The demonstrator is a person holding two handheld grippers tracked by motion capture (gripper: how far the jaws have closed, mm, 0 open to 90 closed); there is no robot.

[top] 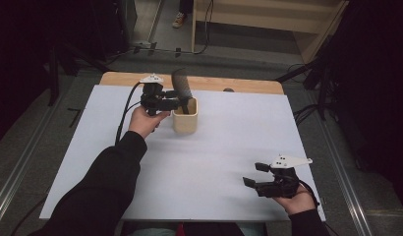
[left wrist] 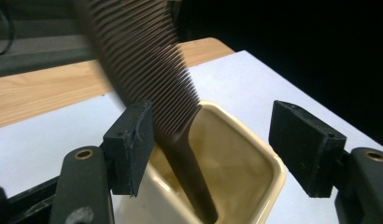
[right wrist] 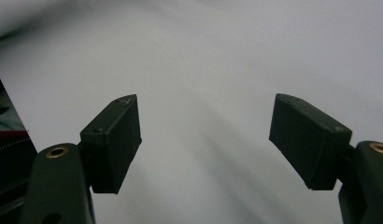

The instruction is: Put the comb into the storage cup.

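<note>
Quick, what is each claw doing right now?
Left gripper: open, with the dark comb standing in the cream cup between its jaws.
Right gripper: open, holding nothing.

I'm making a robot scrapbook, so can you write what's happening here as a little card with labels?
Work in hand: a dark comb standing handle-down in a cream holder
Comb: leans against the holder's rim, teeth end sticking out the top
Left gripper: jaws open, one on each side of the comb; the near jaw seems right against it
Right gripper: jaws open, nothing between them, low over the white table cover
Holder's place: far half of the table, left of the middle
</note>
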